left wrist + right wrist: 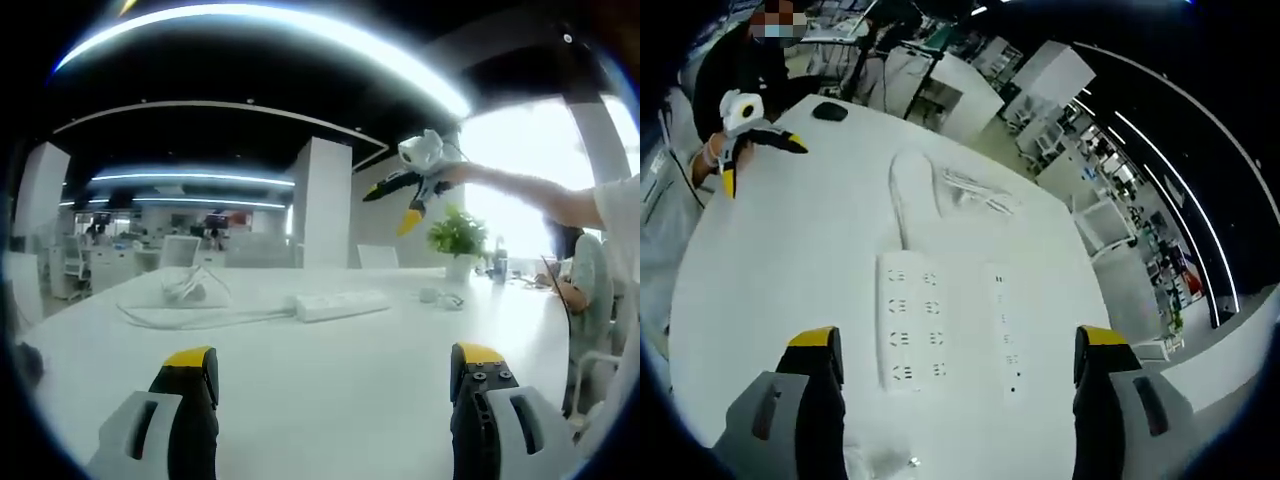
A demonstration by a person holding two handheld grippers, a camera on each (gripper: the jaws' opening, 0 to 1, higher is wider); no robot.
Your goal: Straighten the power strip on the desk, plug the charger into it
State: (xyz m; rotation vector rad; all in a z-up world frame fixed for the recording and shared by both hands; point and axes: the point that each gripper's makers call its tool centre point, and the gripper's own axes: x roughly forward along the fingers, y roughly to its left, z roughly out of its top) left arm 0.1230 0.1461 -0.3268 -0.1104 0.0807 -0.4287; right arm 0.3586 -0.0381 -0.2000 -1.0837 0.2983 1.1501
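Both my left gripper (335, 385) and right gripper (958, 365) are open, empty, above the power strip (912, 322) on the desk (790, 260).

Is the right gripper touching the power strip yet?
Apart. In the left gripper view the right gripper hangs high in the air, well above the power strip lying on the desk. In its own view, its jaws stand wide open.
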